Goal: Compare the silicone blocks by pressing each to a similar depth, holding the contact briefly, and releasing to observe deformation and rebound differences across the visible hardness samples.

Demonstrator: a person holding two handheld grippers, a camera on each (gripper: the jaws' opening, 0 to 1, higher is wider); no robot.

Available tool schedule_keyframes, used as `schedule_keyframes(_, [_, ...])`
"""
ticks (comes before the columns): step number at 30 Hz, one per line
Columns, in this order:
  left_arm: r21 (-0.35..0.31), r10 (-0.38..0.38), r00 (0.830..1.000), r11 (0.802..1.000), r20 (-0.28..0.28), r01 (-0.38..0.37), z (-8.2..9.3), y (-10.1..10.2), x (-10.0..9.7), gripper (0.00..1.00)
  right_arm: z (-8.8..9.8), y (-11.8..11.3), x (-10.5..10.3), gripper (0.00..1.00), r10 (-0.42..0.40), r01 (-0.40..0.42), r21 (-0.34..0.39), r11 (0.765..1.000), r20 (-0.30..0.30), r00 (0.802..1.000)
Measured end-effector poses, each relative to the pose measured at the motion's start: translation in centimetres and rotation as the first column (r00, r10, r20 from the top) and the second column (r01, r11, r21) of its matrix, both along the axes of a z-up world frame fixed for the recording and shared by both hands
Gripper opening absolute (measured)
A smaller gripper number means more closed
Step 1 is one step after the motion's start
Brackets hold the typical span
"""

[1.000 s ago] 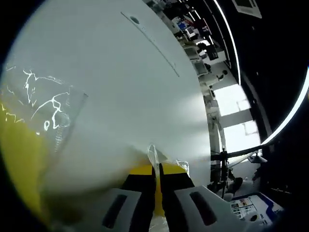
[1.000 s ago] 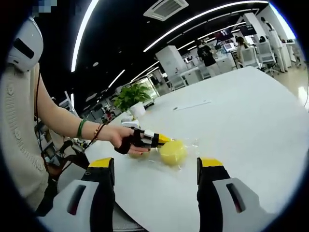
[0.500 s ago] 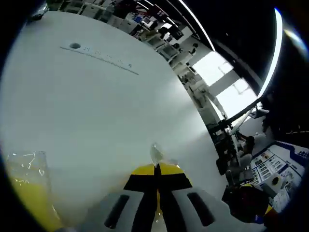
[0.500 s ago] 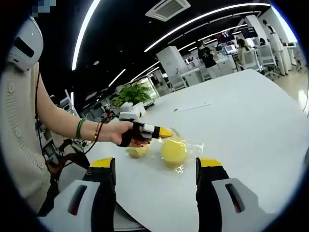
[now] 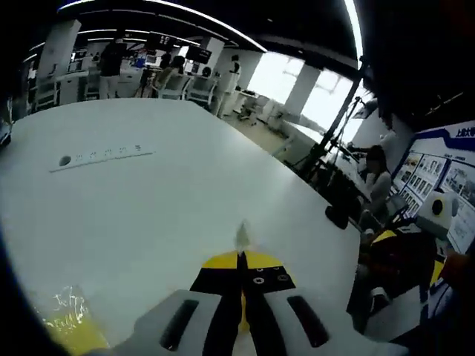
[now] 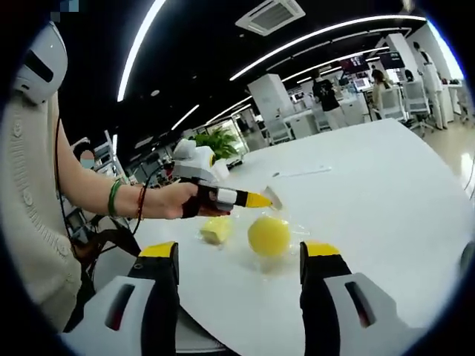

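Silicone blocks: two yellow, one round (image 6: 269, 235), one small (image 6: 216, 230), on table (image 6: 386, 200). Left claw (image 6: 269, 199) clenched on clear plastic scrap (image 5: 241, 234) above them. Right claw (image 6: 239, 259) released.

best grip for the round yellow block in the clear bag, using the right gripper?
Take the round yellow block across its widest middle, jaws on its two sides, coming straight in from the right gripper, whose open jaws already frame it. It is rounded and smooth, so a hold off-centre would likely slip. The clear bag around it may slide, so close gently. The left gripper is shut on a bit of film above it.
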State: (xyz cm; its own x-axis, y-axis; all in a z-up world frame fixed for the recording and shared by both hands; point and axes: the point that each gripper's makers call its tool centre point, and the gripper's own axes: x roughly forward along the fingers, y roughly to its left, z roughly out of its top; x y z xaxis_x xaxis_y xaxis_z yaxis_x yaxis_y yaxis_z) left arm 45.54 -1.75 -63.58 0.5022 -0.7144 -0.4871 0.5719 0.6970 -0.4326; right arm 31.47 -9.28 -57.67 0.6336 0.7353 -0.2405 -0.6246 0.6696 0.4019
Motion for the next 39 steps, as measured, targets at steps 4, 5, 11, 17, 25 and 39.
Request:
schedule_keyframes(4, [-0.009,-0.003,1.000,1.000,0.025,0.003,1.3,0.4,-0.9,0.00,0.8,0.3,-0.7,0.60,0.007,-0.006,-0.008,1.000,0.016,1.000])
schedule_keyframes(5, [-0.006,-0.006,0.999,1.000,0.040,0.006,1.6,0.6,-1.1,0.00,0.9,0.5,-0.8,0.60,0.008,-0.008,-0.012,1.000,0.018,1.000])
schedule_keyframes(11, [0.021,-0.041,0.993,0.999,0.113,0.039,4.1,2.3,-2.5,0.00,2.0,1.8,-1.9,0.60,0.017,-0.016,-0.031,0.999,0.042,0.999])
schedule_keyframes(17, [0.004,-0.020,0.986,1.000,0.164,0.020,6.7,5.5,-3.6,0.00,3.1,3.9,-2.6,0.62,0.048,-0.043,-0.066,0.997,0.072,0.996])
schedule_keyframes(25, [0.006,0.010,0.977,1.000,0.214,-0.011,8.9,10.5,-4.8,0.00,4.1,6.9,-3.0,0.63,0.094,-0.084,-0.106,0.991,0.095,0.991])
schedule_keyframes(39, [0.028,-0.009,0.945,1.000,0.328,0.000,13.2,17.6,-7.3,0.00,3.6,11.8,-2.9,0.64,0.272,-0.245,-0.273,0.930,0.064,0.960])
